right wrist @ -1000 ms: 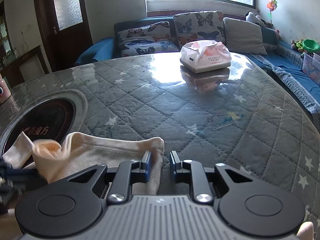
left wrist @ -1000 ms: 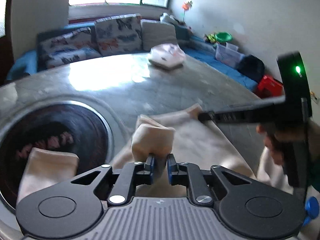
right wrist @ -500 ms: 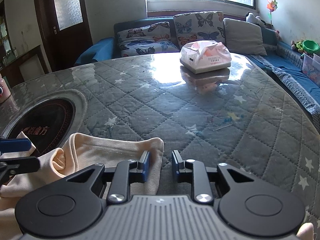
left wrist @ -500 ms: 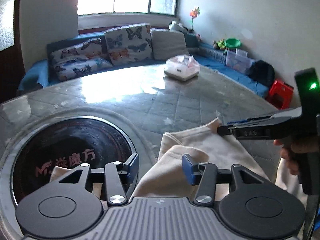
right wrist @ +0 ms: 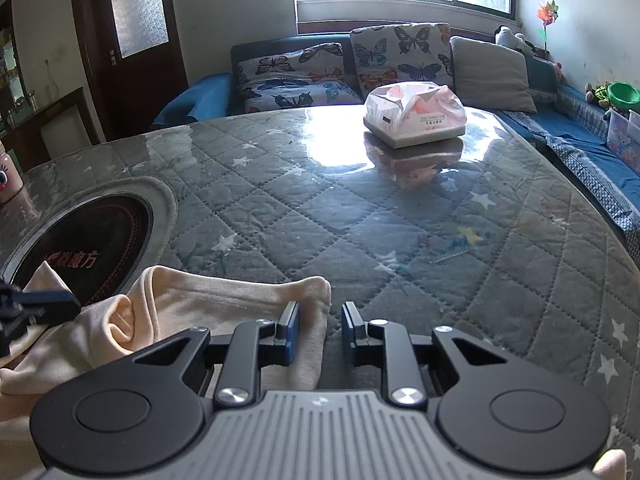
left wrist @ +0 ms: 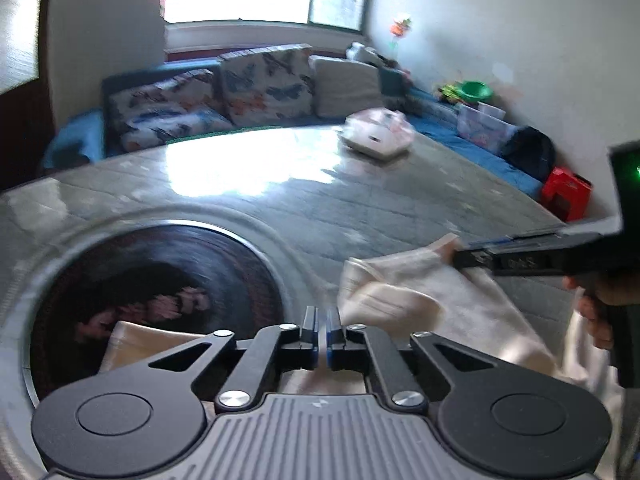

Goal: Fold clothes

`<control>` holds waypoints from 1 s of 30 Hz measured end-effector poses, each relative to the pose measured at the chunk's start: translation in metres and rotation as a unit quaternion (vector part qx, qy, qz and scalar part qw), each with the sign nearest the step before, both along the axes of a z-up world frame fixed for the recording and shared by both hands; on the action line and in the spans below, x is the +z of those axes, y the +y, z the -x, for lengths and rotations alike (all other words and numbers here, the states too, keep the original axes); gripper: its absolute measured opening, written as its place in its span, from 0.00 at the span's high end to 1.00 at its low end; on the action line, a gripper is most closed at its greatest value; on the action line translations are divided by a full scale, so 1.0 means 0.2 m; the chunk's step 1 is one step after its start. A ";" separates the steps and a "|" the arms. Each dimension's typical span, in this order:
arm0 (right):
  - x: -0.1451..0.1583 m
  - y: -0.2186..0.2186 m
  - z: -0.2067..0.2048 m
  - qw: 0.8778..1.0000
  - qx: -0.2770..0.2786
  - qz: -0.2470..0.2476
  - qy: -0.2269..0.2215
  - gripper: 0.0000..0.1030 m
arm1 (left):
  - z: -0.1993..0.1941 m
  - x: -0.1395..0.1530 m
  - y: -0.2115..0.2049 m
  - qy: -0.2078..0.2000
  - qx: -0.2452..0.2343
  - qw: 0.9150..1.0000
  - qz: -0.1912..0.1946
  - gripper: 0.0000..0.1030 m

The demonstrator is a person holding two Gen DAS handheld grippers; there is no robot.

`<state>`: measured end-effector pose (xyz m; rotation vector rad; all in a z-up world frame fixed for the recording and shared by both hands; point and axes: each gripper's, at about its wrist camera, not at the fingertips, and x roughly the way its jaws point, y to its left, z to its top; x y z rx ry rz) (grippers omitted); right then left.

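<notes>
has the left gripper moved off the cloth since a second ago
Yes. The left gripper let go of the cream cloth and shifted left toward the dark round plate; its fingers are now shut and empty.

The dark round induction hob [right wrist: 86,240] set into the table carries reddish Chinese characters near its front edge; in the right wrist view the last two read "魔方", the first ones partly hidden by cloth. In the left wrist view the same print is blurred. The tissue pack [right wrist: 416,118], beyond the hob, bears a small dark label with lettering too small to read.
</notes>
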<state>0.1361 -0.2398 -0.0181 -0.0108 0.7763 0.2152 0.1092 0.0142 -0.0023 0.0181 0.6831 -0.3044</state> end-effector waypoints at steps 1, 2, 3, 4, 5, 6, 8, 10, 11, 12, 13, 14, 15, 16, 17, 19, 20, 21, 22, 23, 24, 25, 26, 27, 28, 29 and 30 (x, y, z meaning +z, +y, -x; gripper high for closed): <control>0.00 0.01 0.00 1.000 0.001 0.001 -0.001 0.79 | 0.00 0.00 0.01 -0.005 0.011 1.000 -0.006 0.99; 0.00 0.01 0.00 1.000 0.002 0.001 -0.001 0.80 | 0.00 0.01 0.02 -0.011 0.022 1.000 -0.011 0.99; 0.00 0.02 0.00 1.000 0.005 0.002 0.000 0.81 | 0.00 0.01 0.04 -0.013 0.030 0.999 -0.013 0.99; 0.00 0.03 0.00 1.000 0.008 0.003 0.000 0.81 | 0.00 0.01 0.06 -0.011 0.029 1.000 -0.003 0.99; 0.00 0.04 0.00 1.000 0.009 0.005 -0.001 0.81 | 0.00 0.02 0.07 -0.007 0.020 1.000 0.010 0.99; 0.00 0.04 0.00 1.000 0.010 0.008 -0.003 0.81 | 0.00 0.03 0.08 -0.004 0.011 1.000 0.023 0.99; 0.00 0.05 -0.01 1.000 0.011 0.011 -0.002 0.81 | 0.02 0.05 0.06 -0.003 -0.010 1.000 0.029 0.95; 0.00 0.05 -0.01 1.000 0.010 0.007 -0.001 0.81 | 0.02 0.05 0.02 0.001 -0.025 0.999 0.028 0.89; 0.00 0.05 -0.01 1.000 0.009 0.004 -0.001 0.81 | 0.01 0.05 0.00 0.004 -0.033 0.999 0.027 0.83; 0.00 0.04 -0.01 1.000 0.008 0.001 -0.001 0.80 | 0.01 0.04 -0.02 0.005 -0.036 0.999 0.025 0.75; -0.01 0.04 -0.01 1.000 0.007 -0.003 0.000 0.80 | 0.00 0.03 -0.03 0.006 -0.037 0.999 0.020 0.72; -0.01 0.04 -0.01 1.000 0.006 -0.004 0.000 0.80 | -0.01 0.03 -0.05 0.008 -0.037 0.999 0.017 0.70; -0.01 0.04 -0.01 1.000 0.006 -0.004 -0.001 0.80 | -0.02 0.02 -0.05 0.011 -0.037 0.999 0.016 0.65; -0.01 0.04 -0.01 1.000 0.007 -0.004 -0.001 0.80 | -0.03 0.01 -0.06 0.014 -0.036 0.999 0.015 0.61; -0.01 0.04 -0.01 1.000 0.008 -0.004 -0.002 0.79 | -0.04 0.01 -0.06 0.017 -0.035 0.999 0.015 0.54; 0.00 0.04 -0.01 1.000 0.009 -0.004 -0.003 0.79 | -0.05 -0.01 -0.07 0.020 -0.039 0.999 0.015 0.53; 0.00 0.04 -0.01 1.000 0.010 -0.004 -0.003 0.79 | -0.05 -0.01 -0.07 0.022 -0.042 0.999 0.014 0.53; 0.00 0.04 -0.01 1.000 0.011 -0.004 -0.003 0.79 | -0.04 -0.02 -0.07 0.023 -0.044 0.999 0.014 0.55; 0.00 0.04 -0.01 1.000 0.011 -0.005 -0.002 0.79 | -0.04 -0.02 -0.08 0.025 -0.046 0.999 0.014 0.56; -0.01 0.04 -0.01 1.000 0.011 -0.003 -0.002 0.79 | -0.04 -0.03 -0.08 0.026 -0.049 0.998 0.014 0.65; -0.01 0.05 -0.02 1.000 0.012 -0.001 -0.002 0.80 | -0.04 -0.04 -0.08 0.028 -0.051 0.998 0.014 0.76; -0.01 0.06 -0.01 1.000 0.014 0.004 -0.003 0.82 | -0.04 -0.04 -0.08 0.029 -0.054 0.998 0.013 0.77; 0.00 0.07 -0.01 1.000 0.016 0.011 -0.005 0.86 | -0.04 -0.05 -0.08 0.031 -0.056 0.998 0.013 0.84; 0.00 0.08 -0.01 1.000 0.018 0.018 -0.008 0.91 | -0.04 -0.05 -0.09 0.032 -0.059 0.998 0.013 0.88; 0.01 0.09 -0.01 0.999 0.021 0.025 -0.011 0.92 | -0.04 -0.05 -0.08 0.030 -0.058 0.998 0.013 0.88; 0.01 0.09 0.00 0.999 0.023 0.031 -0.015 0.93 | -0.03 -0.04 -0.07 0.023 -0.053 0.998 0.012 0.90; 0.02 0.10 0.00 0.999 0.026 0.035 -0.018 0.94 | -0.02 -0.03 -0.06 0.018 -0.046 0.999 0.011 0.90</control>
